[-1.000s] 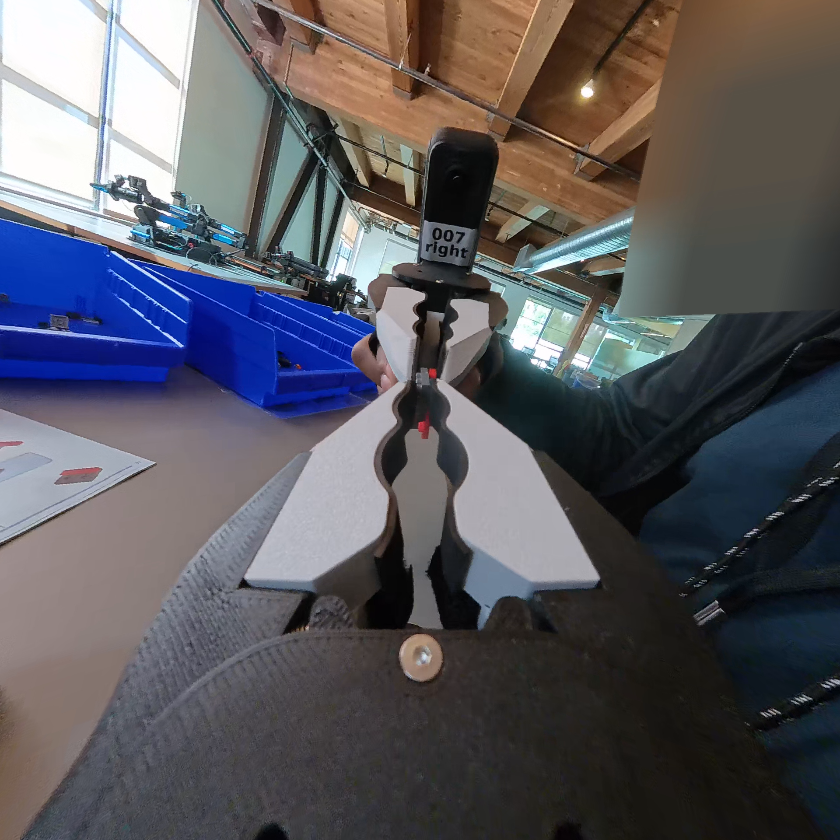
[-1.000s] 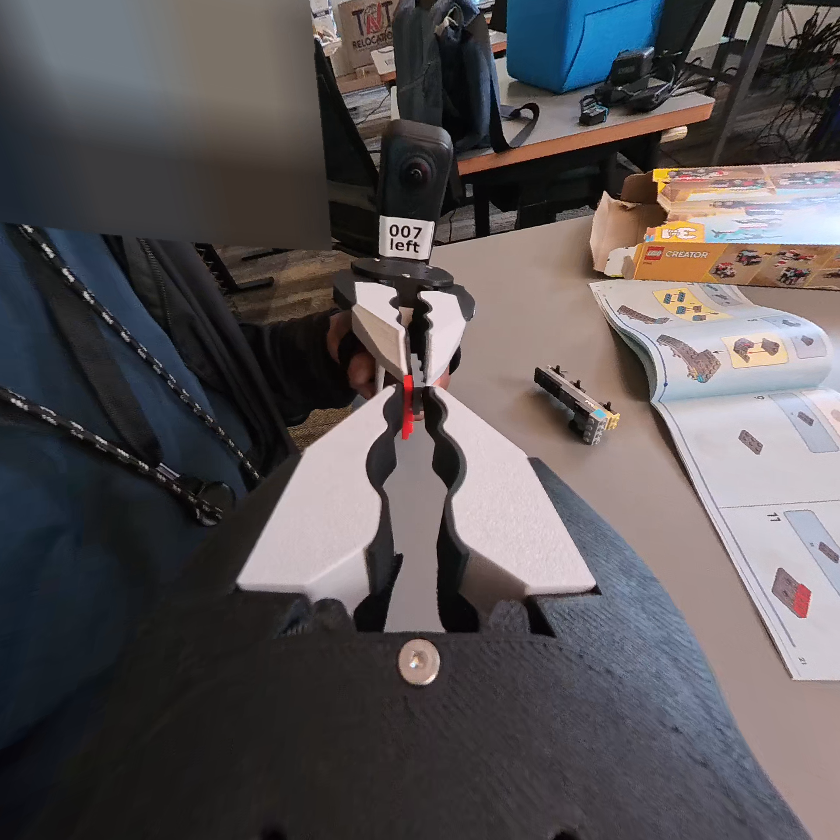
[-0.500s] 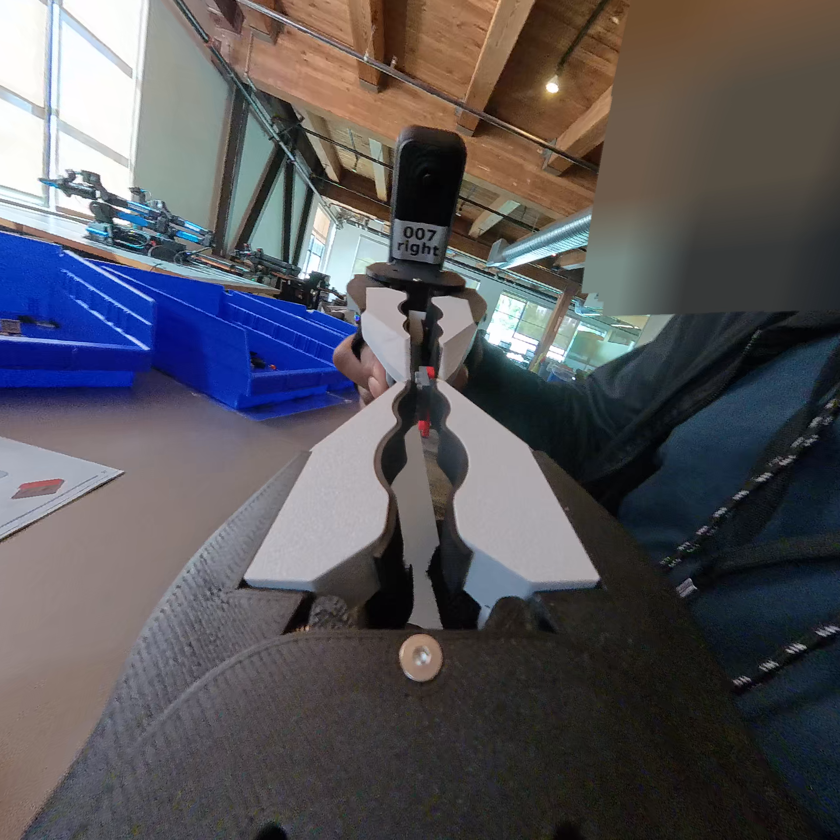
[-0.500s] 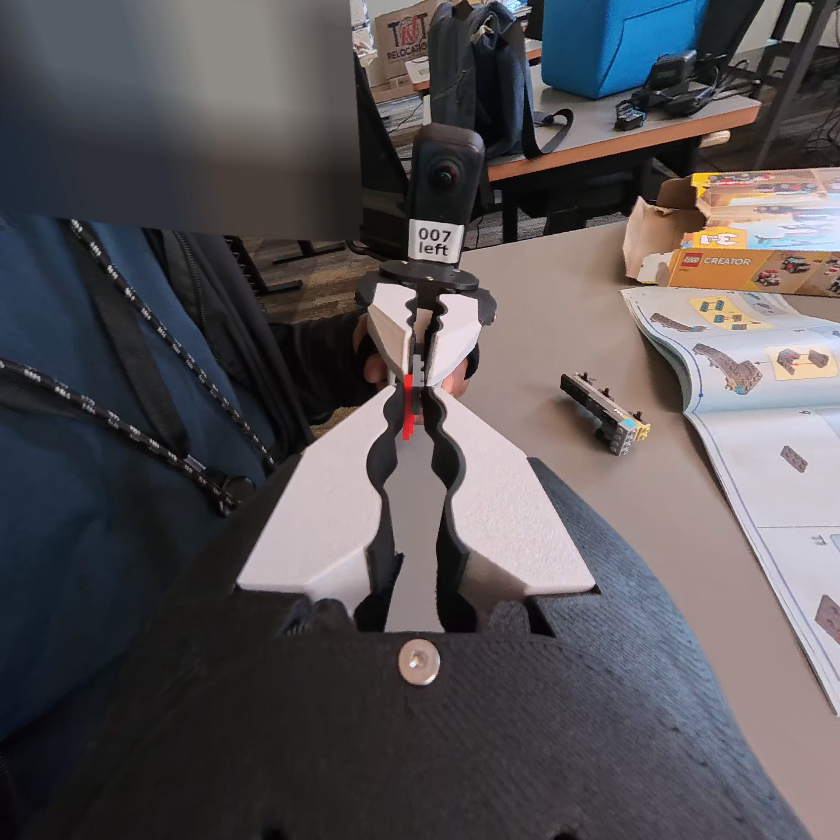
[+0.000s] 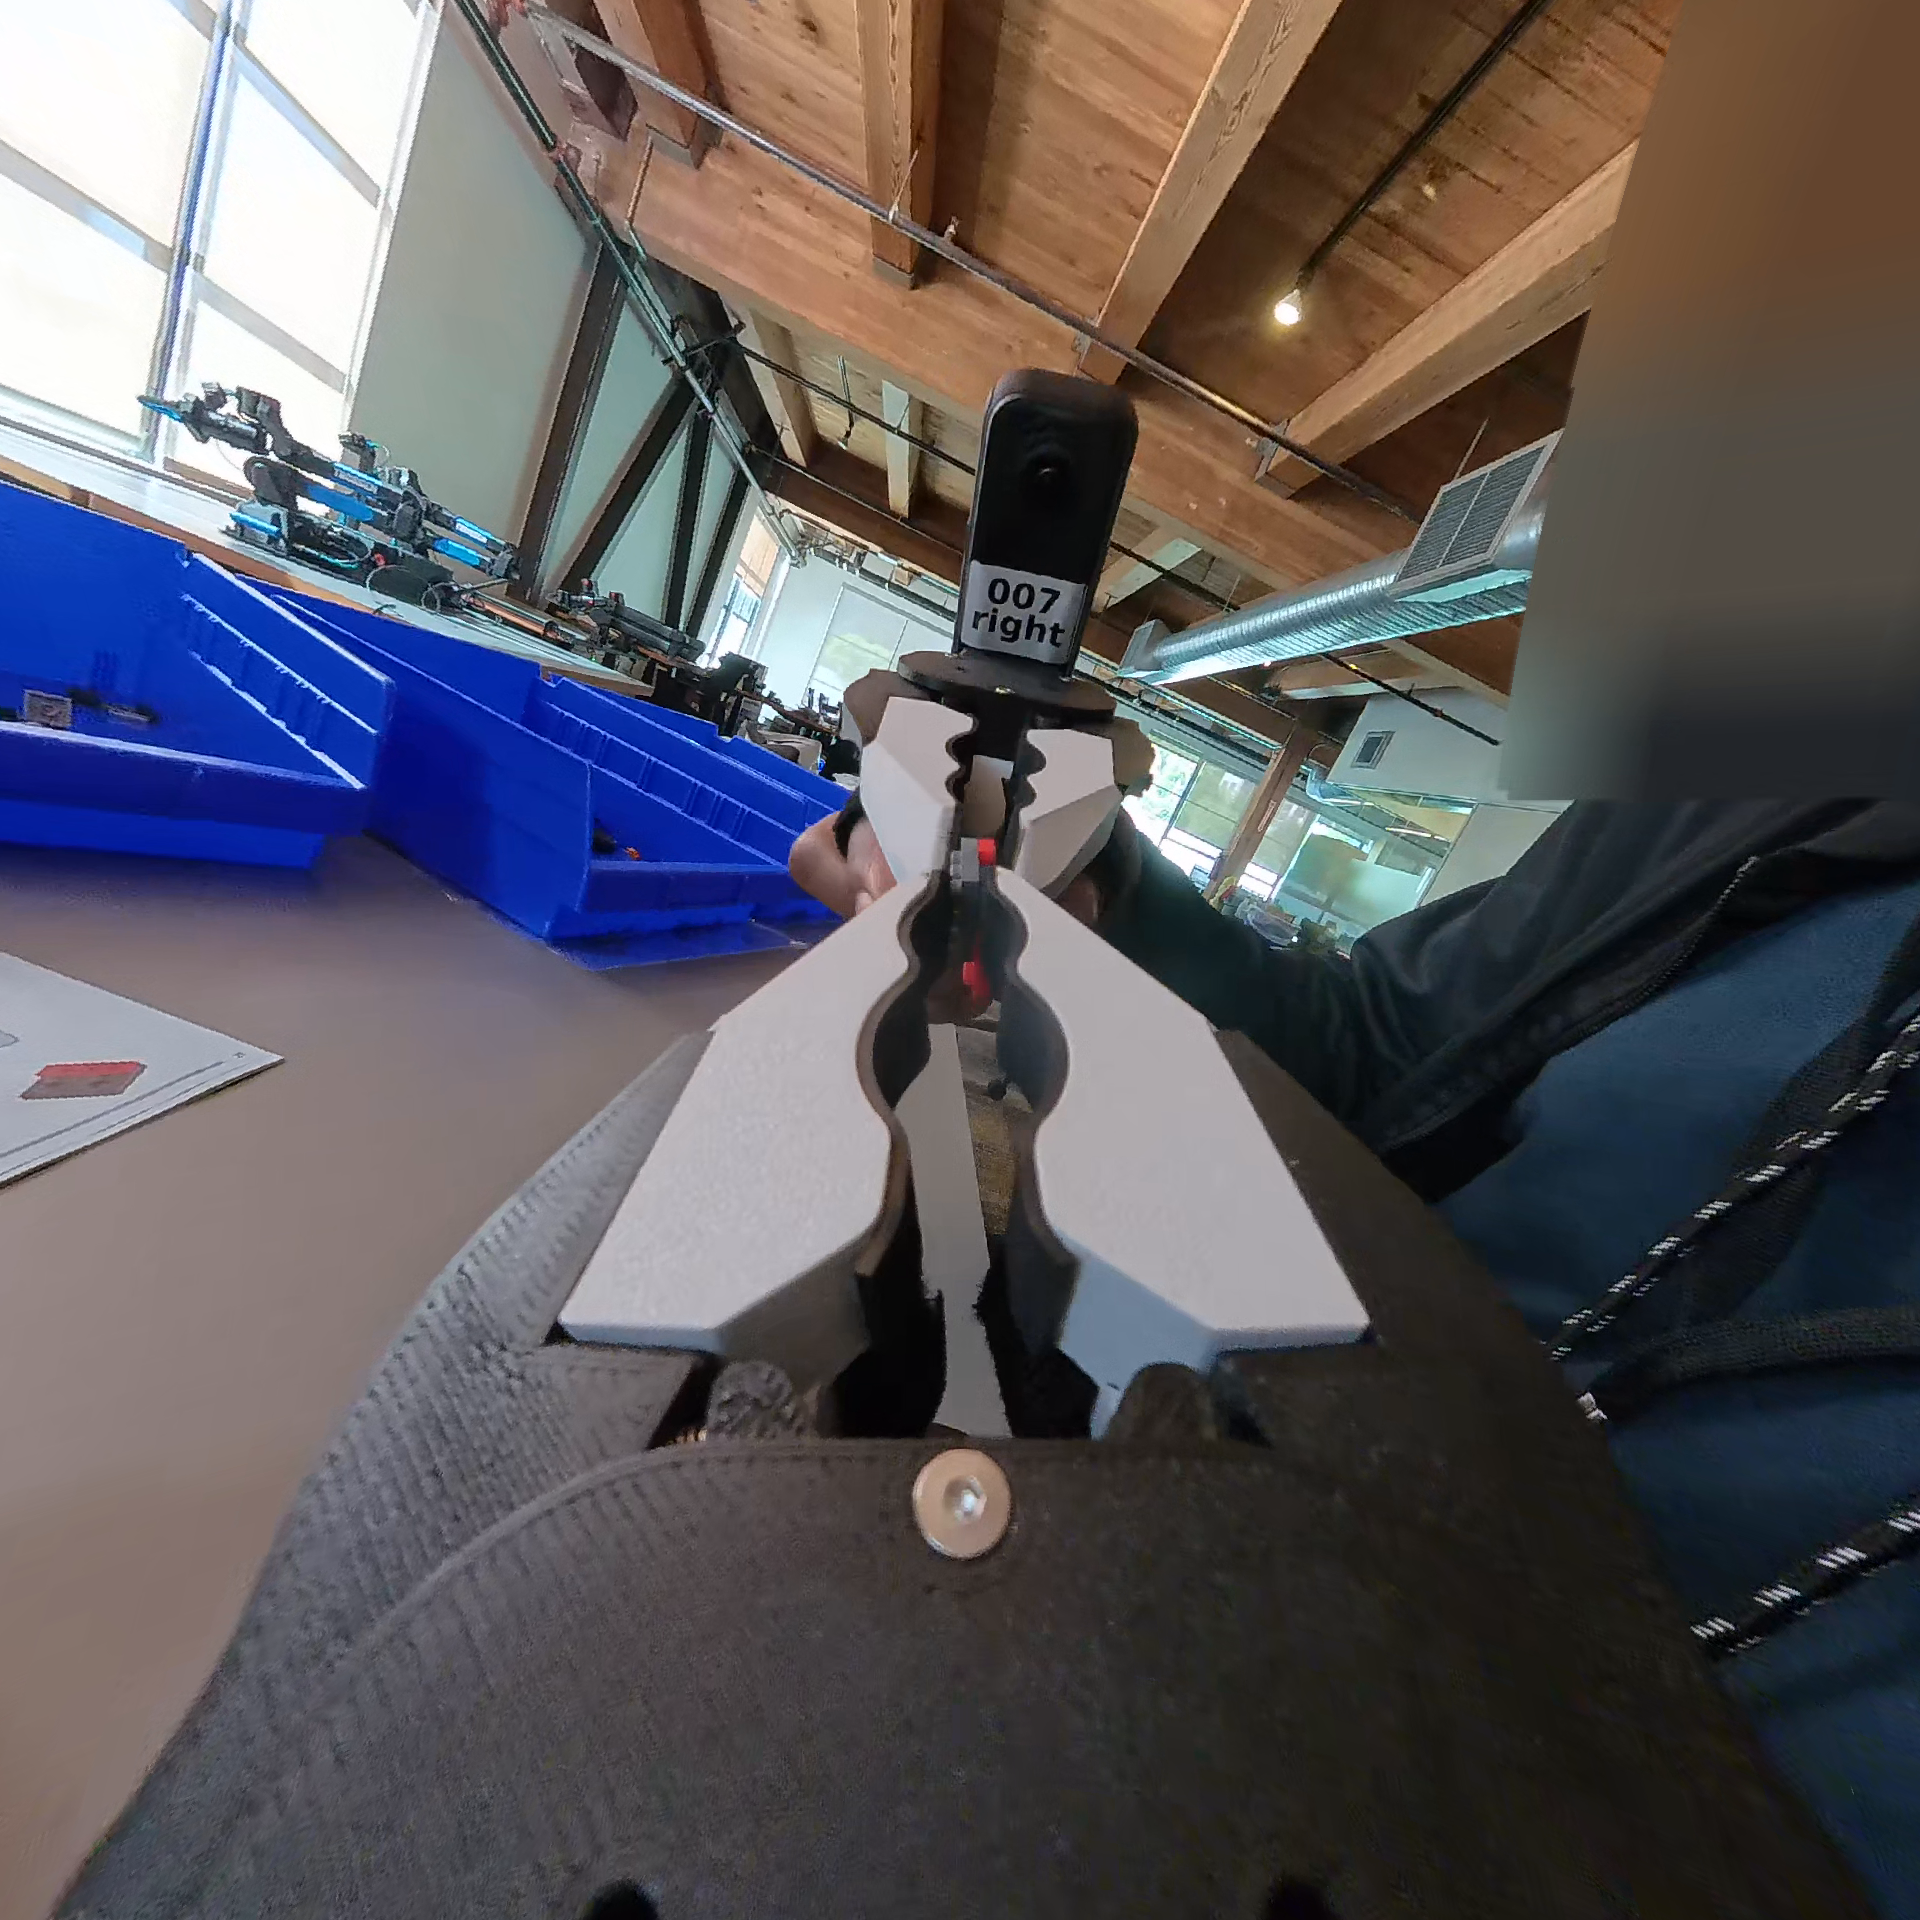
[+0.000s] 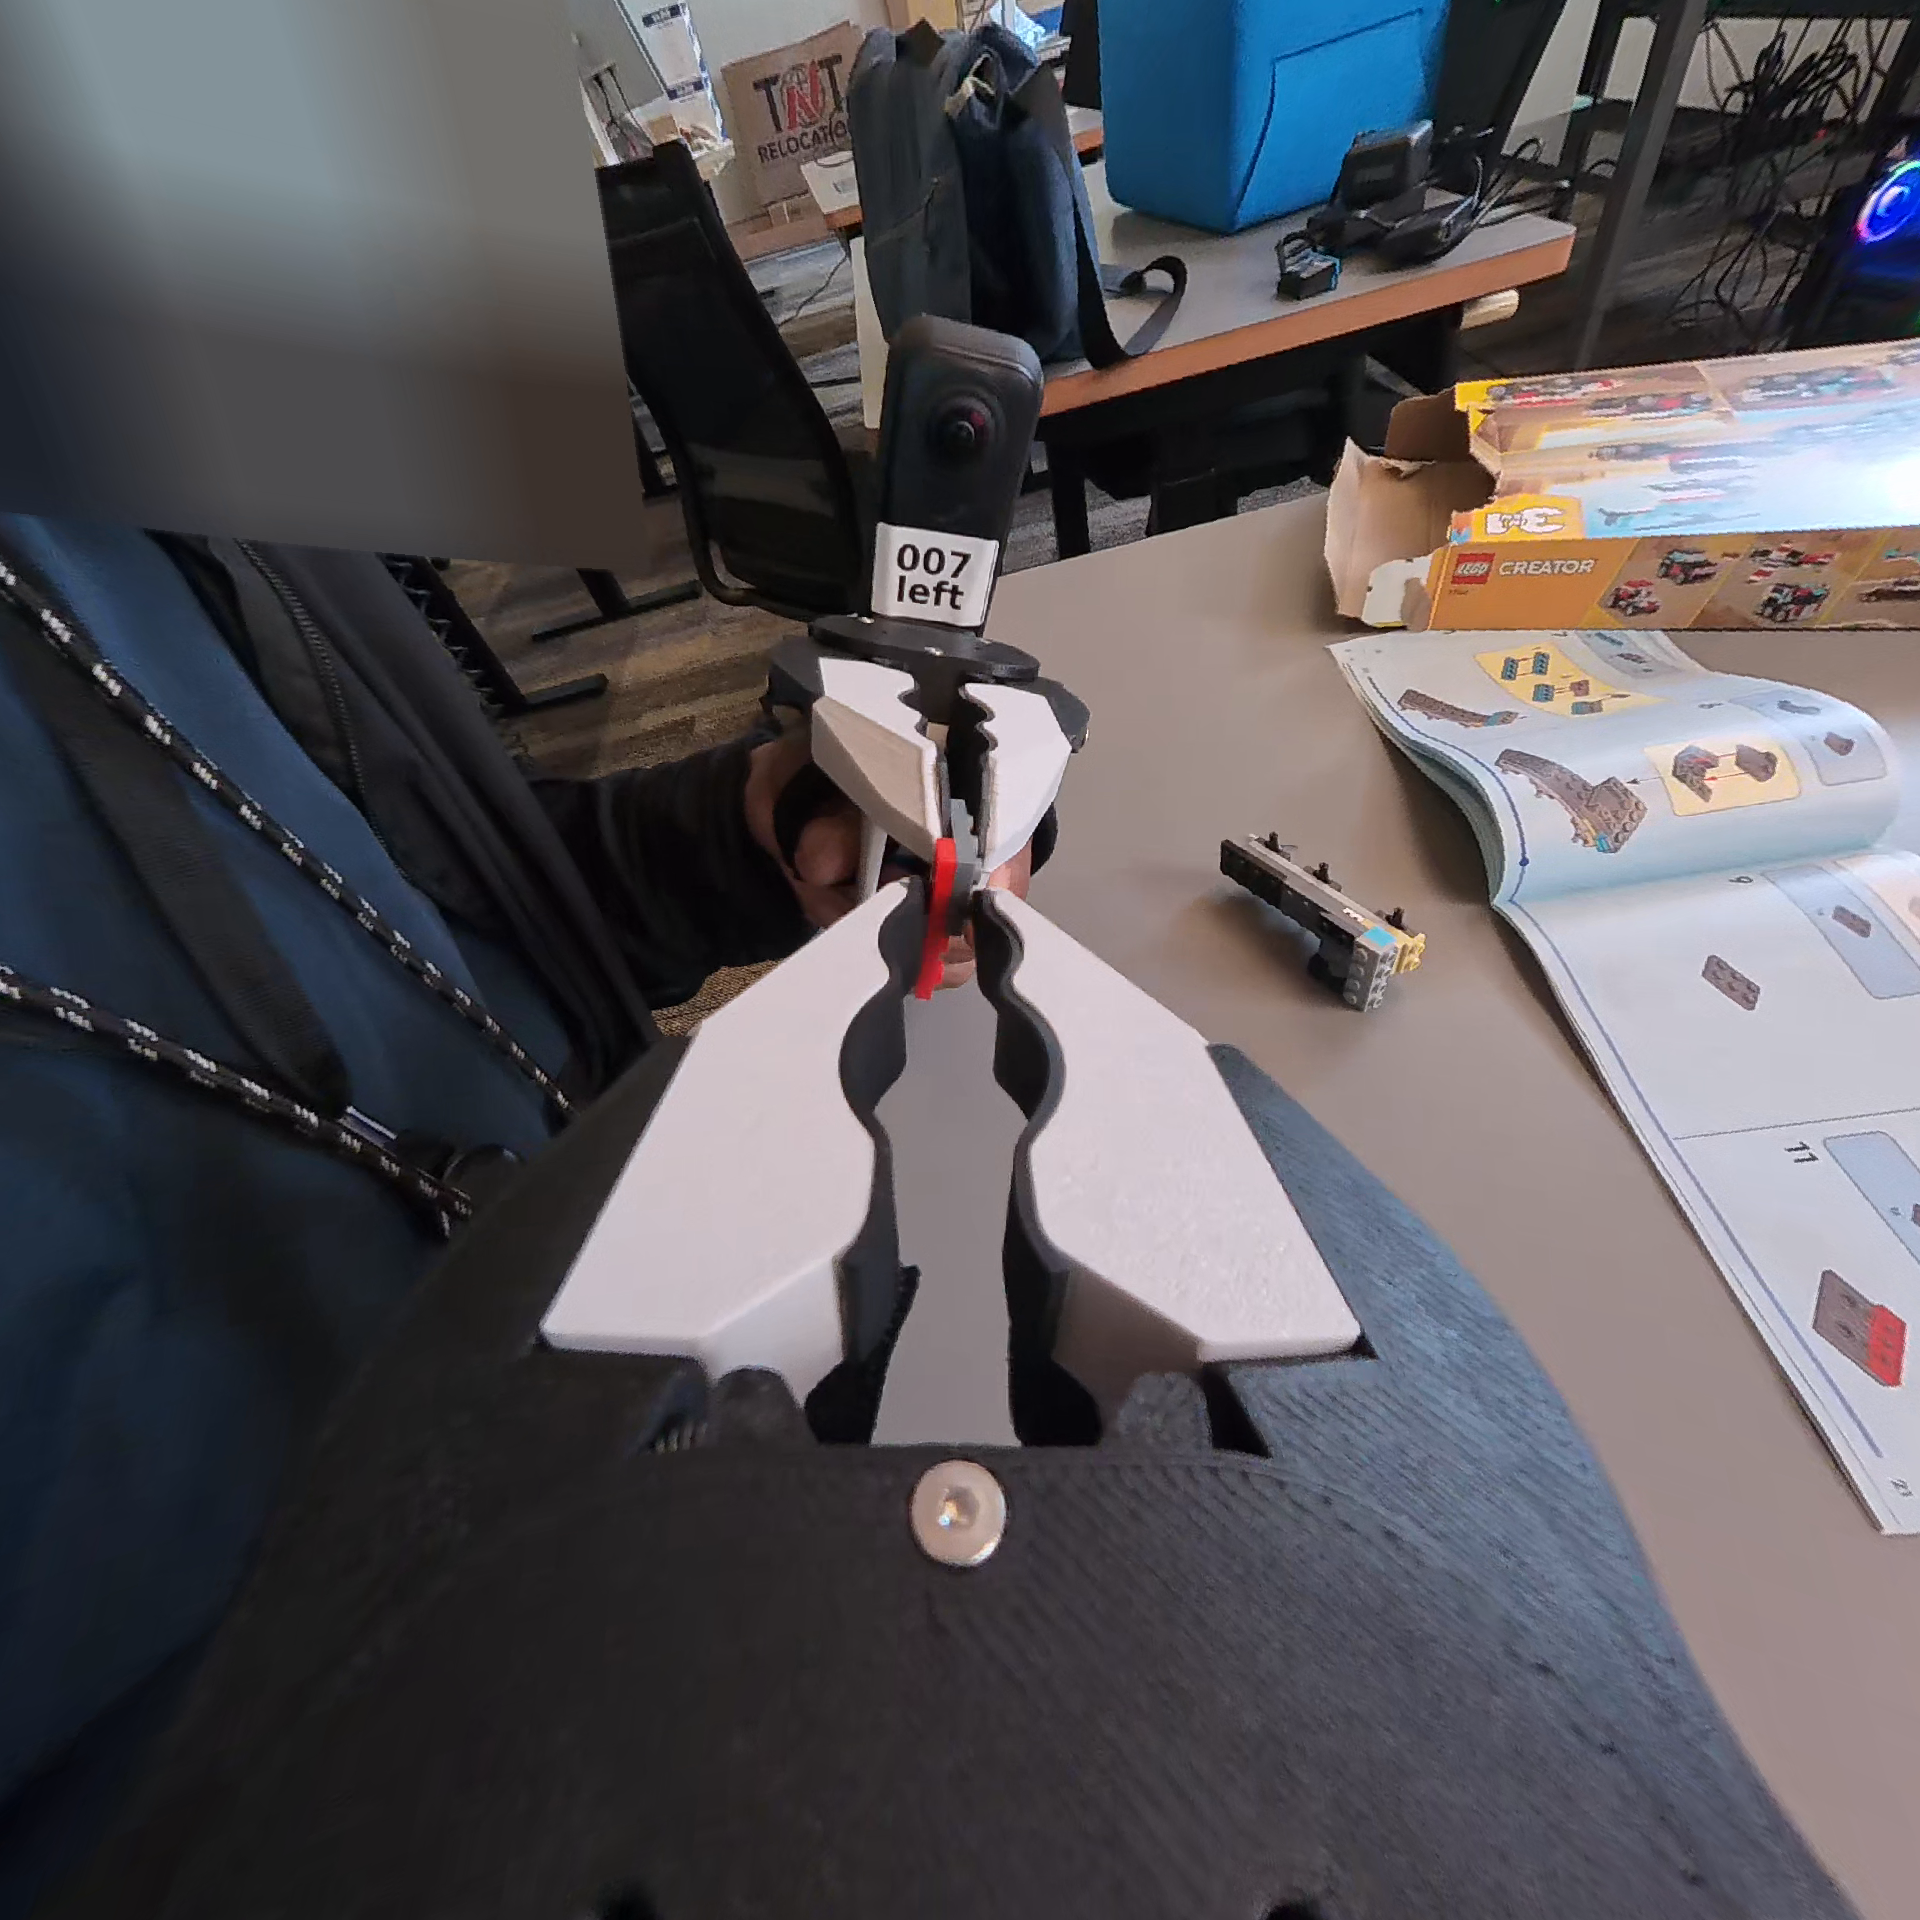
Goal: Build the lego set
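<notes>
My two grippers meet tip to tip in the air, in front of the person's chest. In the right wrist view my right gripper (image 6: pixel 940 906) is shut on a thin red lego piece (image 6: pixel 938 920) held edge-on, which hangs down a little. The left gripper (image 6: pixel 961 847) facing it pinches a small grey lego piece (image 6: pixel 968 860) pressed against the red one. In the left wrist view my left gripper (image 5: pixel 966 896) is shut, with the grey piece (image 5: pixel 968 858) at its tips and the red piece (image 5: pixel 971 971) showing in the gap below. The right gripper (image 5: pixel 977 831) faces it.
A dark partly built lego assembly (image 6: pixel 1320 925) lies on the grey table (image 6: pixel 1195 644), next to an open instruction booklet (image 6: pixel 1683 852) and the lego box (image 6: pixel 1662 520). Blue bins (image 5: pixel 468 769) and a booklet page (image 5: pixel 104 1081) lie to the left. The person's torso is close. Both grippers' tips are close together, under 4 cm apart.
Both grippers stay shut and tip to tip. They swayed slightly together, and the red piece now looks a little more tilted.
</notes>
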Tool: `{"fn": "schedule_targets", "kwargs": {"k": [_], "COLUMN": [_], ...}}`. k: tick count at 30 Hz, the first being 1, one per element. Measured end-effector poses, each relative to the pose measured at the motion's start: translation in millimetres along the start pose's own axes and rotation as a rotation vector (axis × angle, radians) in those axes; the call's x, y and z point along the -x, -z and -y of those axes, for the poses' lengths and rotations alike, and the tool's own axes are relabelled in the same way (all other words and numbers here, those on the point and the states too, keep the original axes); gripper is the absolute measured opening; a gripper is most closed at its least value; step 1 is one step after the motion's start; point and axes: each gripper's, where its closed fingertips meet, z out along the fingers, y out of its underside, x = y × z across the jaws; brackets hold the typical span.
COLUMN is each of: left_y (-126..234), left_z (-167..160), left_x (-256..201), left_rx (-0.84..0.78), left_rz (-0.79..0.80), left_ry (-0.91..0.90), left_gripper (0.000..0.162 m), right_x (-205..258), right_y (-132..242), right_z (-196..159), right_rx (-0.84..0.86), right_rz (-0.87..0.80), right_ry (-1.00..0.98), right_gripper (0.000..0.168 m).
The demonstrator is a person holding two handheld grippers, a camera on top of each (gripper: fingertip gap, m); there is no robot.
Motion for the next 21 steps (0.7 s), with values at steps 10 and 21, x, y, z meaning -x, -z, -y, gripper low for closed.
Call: {"fn": "schedule_targets", "kwargs": {"k": [10, 21], "left_y": [0.5, 6.9], "left_z": [-5.6, 2.3], "left_x": [-5.9, 12.1], "left_rx": [0.042, -0.046], "left_rz": [-0.03, 0.002], "left_ry": [-0.005, 0.168], "left_gripper": [0.004, 0.004], "right_x": [5.6, -7.6], "right_y": [1.5, 2.6], "right_z": [-5.8, 1.0], "right_rx": [0.04, -0.038], "right_rz": [0.021, -0.058], "right_ry": [0.016, -0.033], "right_gripper": [0.008, 0.026]}}
